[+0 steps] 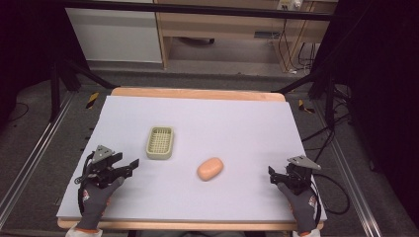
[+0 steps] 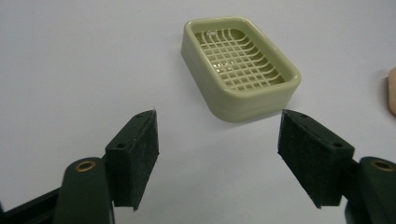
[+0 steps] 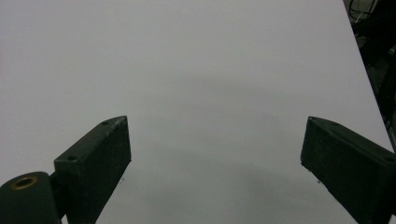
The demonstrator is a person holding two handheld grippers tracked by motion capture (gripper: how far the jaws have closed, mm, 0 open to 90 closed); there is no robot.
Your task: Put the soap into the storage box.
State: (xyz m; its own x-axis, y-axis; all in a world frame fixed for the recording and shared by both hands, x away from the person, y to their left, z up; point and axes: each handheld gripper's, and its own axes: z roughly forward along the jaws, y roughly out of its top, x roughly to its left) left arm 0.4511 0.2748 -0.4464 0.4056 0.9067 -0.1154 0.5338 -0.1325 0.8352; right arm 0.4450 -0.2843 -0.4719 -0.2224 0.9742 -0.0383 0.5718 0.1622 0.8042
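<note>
Since both grippers sit at the near edge w/ nothing in them, handling notes first: left gripper [image 1: 129,167] is spread wide, pads [image 2: 137,154] bare, pointing toward the soap dish [image 2: 240,67]; right gripper [image 3: 212,161] is likewise wide open, empty, looking out over bare table [image 3: 210,70]. In the high view the right gripper [image 1: 274,178] is near the right front corner, apart from everything. Next out, roughly mid-table, lies the soap [image 1: 210,169]: peach-coloured oval bar, flat on its broad face, between the two grippers and a bit nearer the right one. Judging by looks it's light, stiff, smooth and rounded, so probably slippery; pads would do best across the short width at the middle, squarely on the two long sides, not on the tapering ends where it could squirt out. Firm but not hard squeeze, since a bar can dent. Farther out and to the left is the soap dish [image 1: 160,142], pale green plastic, rectangular w/ rounded corners, grid insert inside, upright, nothing in it, well apart from the soap. Likely very light and rigid, so it may skid if nudged; best hold is over one long wall, one pad inside and one outside, or across the short width, which the left jaws as they stand look wide enough to span. Table [image 1: 247,128] is a flat pale sheet, prob low grip, so expect both things to slide rather than tip.
</note>
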